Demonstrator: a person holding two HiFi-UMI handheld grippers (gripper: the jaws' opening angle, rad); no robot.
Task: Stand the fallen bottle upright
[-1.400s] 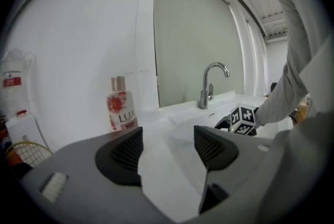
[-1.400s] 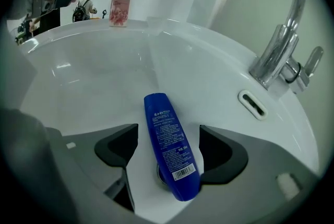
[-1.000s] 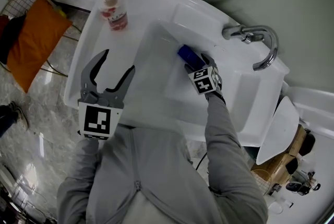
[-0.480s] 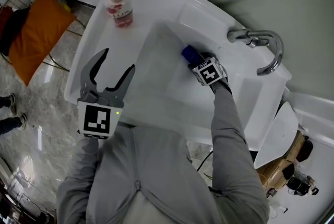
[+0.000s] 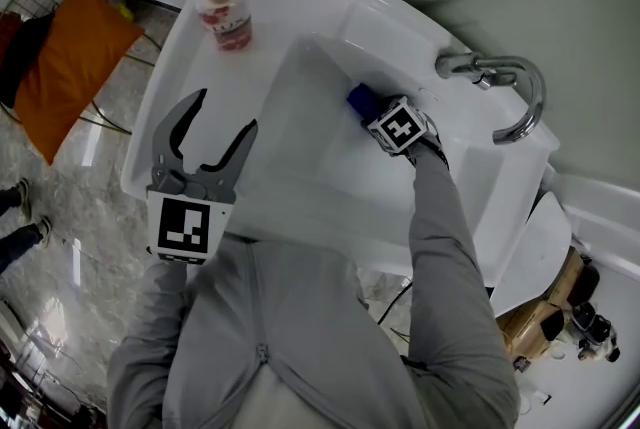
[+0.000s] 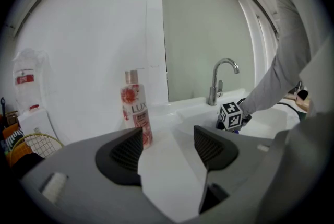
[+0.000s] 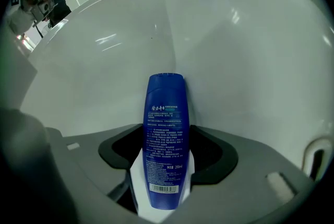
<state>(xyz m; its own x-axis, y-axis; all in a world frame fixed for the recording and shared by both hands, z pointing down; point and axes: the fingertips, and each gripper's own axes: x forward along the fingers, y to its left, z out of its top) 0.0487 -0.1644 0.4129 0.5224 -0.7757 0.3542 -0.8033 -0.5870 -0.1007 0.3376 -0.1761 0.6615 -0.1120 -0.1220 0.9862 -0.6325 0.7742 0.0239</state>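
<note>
- The blue bottle [image 7: 166, 113] is being seen lying flat in the sink's [image 5: 300, 179] basin, near the far edge on the faucet's [image 5: 505, 89] side; nothing is being stood up yet.
- The right hand-held gripper [image 7: 167, 145] is being pointed down over it. Its jaws have just been closing, and the pads are being pressed against the bottle's two sides, so the grasp is being judged as only just made.
- The left hand-held gripper [image 5: 225, 115] is being held released and empty over the sink's left edge, well apart from the work.
- A pink bottle [image 5: 222, 15] is being left standing upright at the sink's far left corner, seemingly needing no attention.
- Lifting, tipping onto the base and setting down are being counted as remaining.
</note>
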